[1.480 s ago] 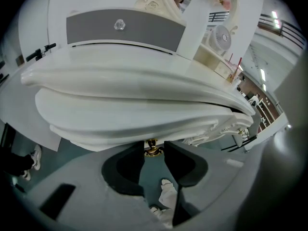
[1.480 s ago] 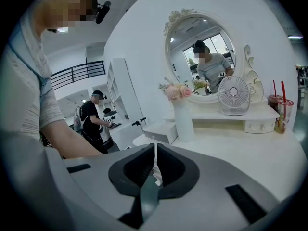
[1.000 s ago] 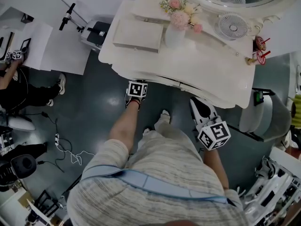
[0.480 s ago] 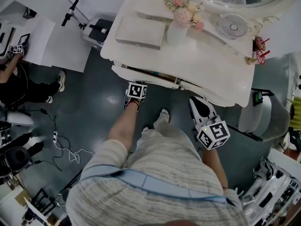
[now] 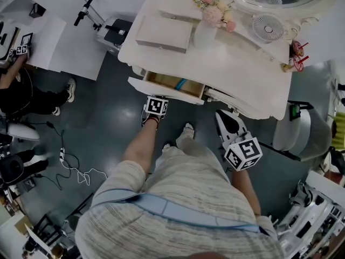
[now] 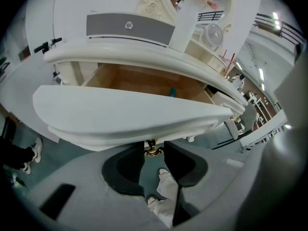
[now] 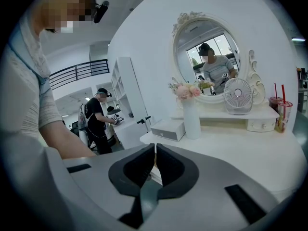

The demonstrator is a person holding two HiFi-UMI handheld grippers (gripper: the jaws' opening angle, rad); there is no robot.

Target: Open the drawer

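The white drawer (image 5: 161, 92) of the dressing table (image 5: 237, 77) stands pulled out, and its wooden inside (image 5: 168, 82) shows with a teal item (image 5: 182, 83) in it. In the left gripper view the curved drawer front (image 6: 130, 114) fills the middle. Under it my left gripper (image 6: 154, 147) is shut on the small gold drawer knob (image 6: 152, 151). In the head view only its marker cube (image 5: 156, 106) shows, just below the drawer front. My right gripper (image 5: 221, 117) hangs below the table's right front edge, shut, with nothing between its pads (image 7: 144, 165).
On the tabletop stand a vase of flowers (image 5: 207, 28), a flat grey box (image 5: 164, 34), a small fan (image 5: 268, 29) and red drink cups (image 5: 295, 55). A person (image 5: 16, 90) sits at far left. Cables (image 5: 75, 169) lie on the dark floor. A round grey object (image 5: 302, 134) stands at right.
The drawer has slid out from under the tabletop toward me, with my left gripper on its knob. Its wooden inside now shows. The right gripper has hardly moved.
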